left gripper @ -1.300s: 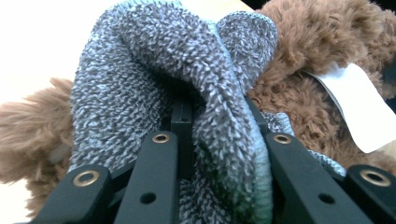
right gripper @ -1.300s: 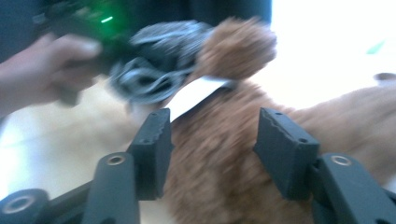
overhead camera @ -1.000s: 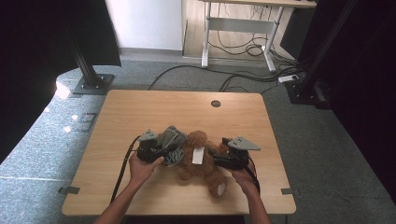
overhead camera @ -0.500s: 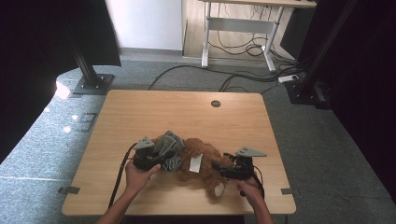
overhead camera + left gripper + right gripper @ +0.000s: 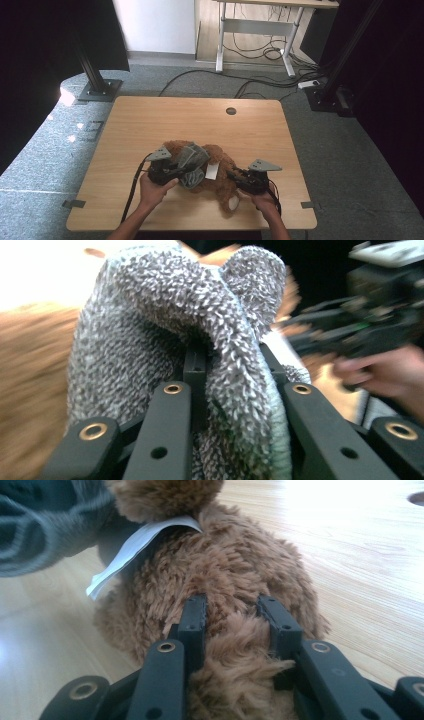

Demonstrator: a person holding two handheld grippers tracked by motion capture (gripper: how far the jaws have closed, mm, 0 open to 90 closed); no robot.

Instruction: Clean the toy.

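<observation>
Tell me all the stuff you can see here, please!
Teddy bear: one, brown and furry, lying near the front of the table.
Knitted cloth: one, grey, draped over the bear's left part.
Tag: one, white, sticking out of the bear's middle.
Table: one, light wood, with a round hole near its far edge.
Desk: one, pale legs, on the floor behind the table.
Cables: several, black, on the grey floor.
Left gripper: one, black, jaws closed on the knitted cloth.
Right gripper: one, black, jaws pinching the bear's fur.
Hands: two, each holding a gripper at the near edge.
</observation>
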